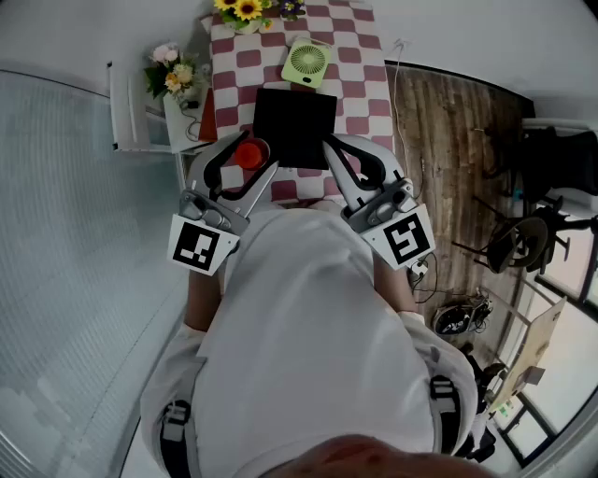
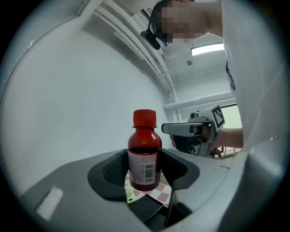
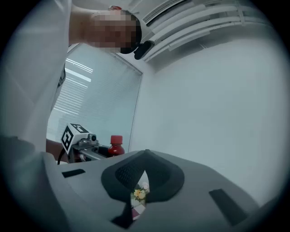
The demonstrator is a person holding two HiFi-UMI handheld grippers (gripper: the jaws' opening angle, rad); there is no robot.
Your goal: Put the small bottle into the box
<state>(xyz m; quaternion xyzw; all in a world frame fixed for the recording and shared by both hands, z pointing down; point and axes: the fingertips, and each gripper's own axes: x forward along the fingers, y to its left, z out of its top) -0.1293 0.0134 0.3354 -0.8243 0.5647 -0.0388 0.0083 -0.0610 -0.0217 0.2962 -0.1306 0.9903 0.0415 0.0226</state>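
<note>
The small bottle (image 2: 145, 154) is dark red with a red cap and a white label. It stands upright between the black pads of my left gripper (image 2: 145, 176), which is shut on it and holds it above the table. In the head view its red cap (image 1: 249, 152) shows inside the left gripper (image 1: 250, 159), just left of the black box (image 1: 294, 126) on the checkered table (image 1: 360, 89). My right gripper (image 1: 330, 147) sits at the box's right near corner, shut with nothing in it (image 3: 144, 165). The bottle (image 3: 116, 146) also appears in the right gripper view.
A green round fan (image 1: 306, 62) lies on the table beyond the box, with yellow flowers (image 1: 245, 9) at the far end. A white stand with more flowers (image 1: 173, 75) is to the left. Wooden floor (image 1: 439, 159) and chairs lie to the right.
</note>
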